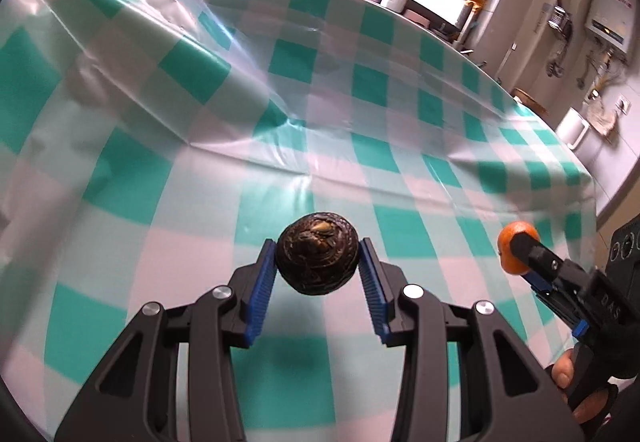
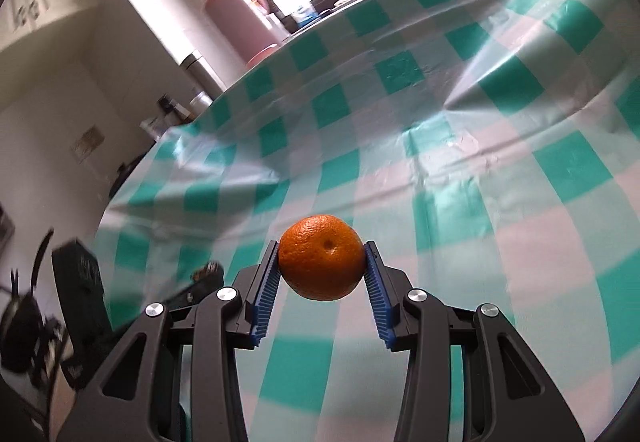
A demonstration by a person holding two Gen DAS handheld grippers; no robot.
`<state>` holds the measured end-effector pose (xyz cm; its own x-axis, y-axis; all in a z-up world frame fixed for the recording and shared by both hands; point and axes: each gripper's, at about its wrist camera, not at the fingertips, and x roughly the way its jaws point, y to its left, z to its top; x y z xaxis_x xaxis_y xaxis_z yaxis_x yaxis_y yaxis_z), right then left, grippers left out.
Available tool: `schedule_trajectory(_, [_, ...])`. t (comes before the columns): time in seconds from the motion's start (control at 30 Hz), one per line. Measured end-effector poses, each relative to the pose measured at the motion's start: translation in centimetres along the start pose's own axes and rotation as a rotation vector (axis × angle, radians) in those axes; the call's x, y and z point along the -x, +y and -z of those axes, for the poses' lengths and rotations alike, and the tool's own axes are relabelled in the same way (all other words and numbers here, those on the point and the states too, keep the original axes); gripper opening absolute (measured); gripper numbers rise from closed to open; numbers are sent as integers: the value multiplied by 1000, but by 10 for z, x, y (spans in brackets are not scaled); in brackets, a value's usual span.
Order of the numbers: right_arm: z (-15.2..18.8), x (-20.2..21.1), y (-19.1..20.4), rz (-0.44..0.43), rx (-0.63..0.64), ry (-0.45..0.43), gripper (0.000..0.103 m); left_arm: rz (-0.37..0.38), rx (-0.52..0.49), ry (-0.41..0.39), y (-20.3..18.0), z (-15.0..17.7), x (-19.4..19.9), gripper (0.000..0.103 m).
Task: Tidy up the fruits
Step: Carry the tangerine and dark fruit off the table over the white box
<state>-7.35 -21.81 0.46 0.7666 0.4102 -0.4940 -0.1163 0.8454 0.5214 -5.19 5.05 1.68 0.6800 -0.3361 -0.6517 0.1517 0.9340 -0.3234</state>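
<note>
Fingers (image 1: 267, 274) of my left gripper (image 1: 316, 262) clamp a dark wrinkled fruit (image 1: 316, 260) — right gripper (image 2: 322, 266) clamps an orange (image 2: 322, 262) — lifted clear of the tablecloth (image 1: 360, 162) for sorting.

Tabletop (image 1: 360, 146): teal, pale mint and white check cloth. Dark brown wrinkled fruit (image 1: 316, 260) at 6 o'clock, tan patch on top. Orange fruit (image 2: 322, 257): bright orange, dimpled. Left tool (image 1: 316, 270), right tool (image 2: 322, 274): black, blue ribbed pads. Pink flask (image 2: 236, 16) at 11 o'clock.

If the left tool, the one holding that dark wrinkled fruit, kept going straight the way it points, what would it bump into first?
Probably the checked tablecloth. The left tool tilts downward over it, and nothing else lies ahead of the dark fruit in its view. Depth is hard to judge through the fisheye.
</note>
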Motion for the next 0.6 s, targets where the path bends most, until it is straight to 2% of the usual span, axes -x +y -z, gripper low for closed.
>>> schedule_trajectory(0.13, [18,26,11,19,74,-2,42,14,-21,15,-9,13,11,42])
schedule_trajectory(0.3, [29,57,12,35,107,-28,42,8,-117,22,-36,29,19,42])
schedule_trajectory(0.47, [40,89,3,80,148,-52,42,27,-207,43,-65,49,23,42])
schedule_trajectory(0.6, [50,110,-13,107,133,-63,42,31,-283,55,-89,63,24,42])
